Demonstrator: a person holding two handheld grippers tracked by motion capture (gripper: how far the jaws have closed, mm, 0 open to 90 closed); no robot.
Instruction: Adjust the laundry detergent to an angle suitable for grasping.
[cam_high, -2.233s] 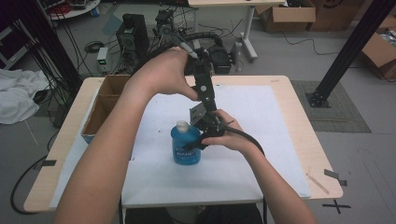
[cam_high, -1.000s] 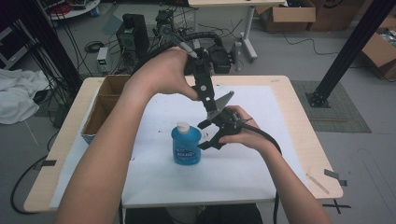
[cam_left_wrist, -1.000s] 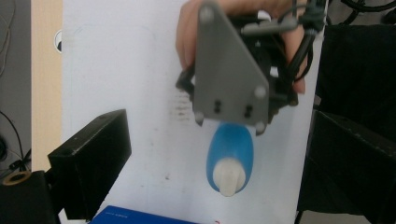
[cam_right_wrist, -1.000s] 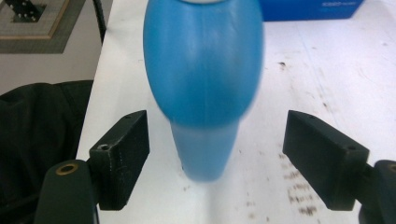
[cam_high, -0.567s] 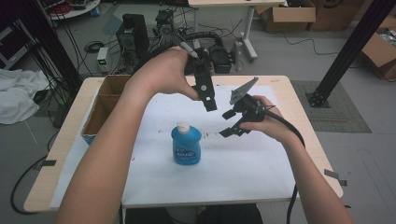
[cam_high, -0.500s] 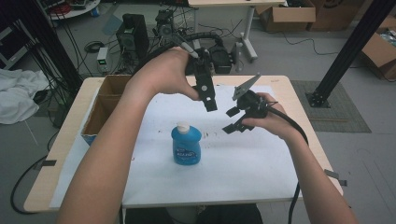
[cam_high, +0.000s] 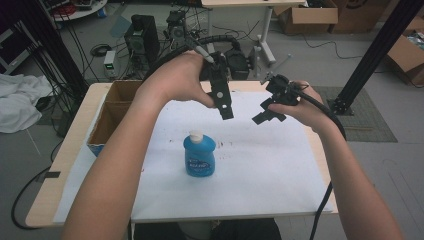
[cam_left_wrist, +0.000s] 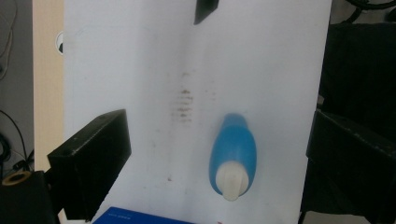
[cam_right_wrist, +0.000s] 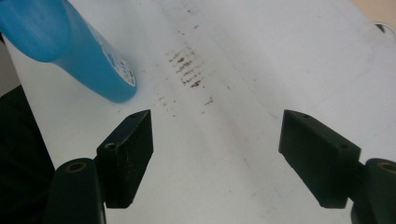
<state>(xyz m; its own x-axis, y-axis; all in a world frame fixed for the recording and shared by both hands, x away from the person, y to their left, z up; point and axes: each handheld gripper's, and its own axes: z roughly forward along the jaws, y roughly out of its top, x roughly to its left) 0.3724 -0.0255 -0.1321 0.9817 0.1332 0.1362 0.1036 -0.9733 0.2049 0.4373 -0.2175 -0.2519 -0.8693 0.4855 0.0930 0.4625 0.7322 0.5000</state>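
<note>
A blue bottle (cam_high: 200, 155) with a white cap stands upright on the white sheet (cam_high: 260, 165) in the middle of the table. My left gripper (cam_high: 223, 104) hangs above and just behind it, pointing down, open; in the left gripper view (cam_left_wrist: 219, 123) the bottle (cam_left_wrist: 233, 156) lies below, between the wide jaws, untouched. My right gripper (cam_high: 270, 104) is raised to the right of the bottle, well clear of it. In the right gripper view (cam_right_wrist: 217, 137) its jaws are open, have just been closing a little, and hold nothing; the bottle (cam_right_wrist: 70, 46) leans in at the upper left.
An open cardboard box (cam_high: 112, 117) sits at the table's left edge. Brown smudges (cam_right_wrist: 187, 65) mark the sheet near the bottle. Cables, equipment and more boxes lie on the floor beyond the table. A black post (cam_high: 370, 55) rises at the right.
The right gripper has left the bottle's side and risen up and to the right, its jaws narrowing slightly. The left gripper and the bottle have stayed put.
</note>
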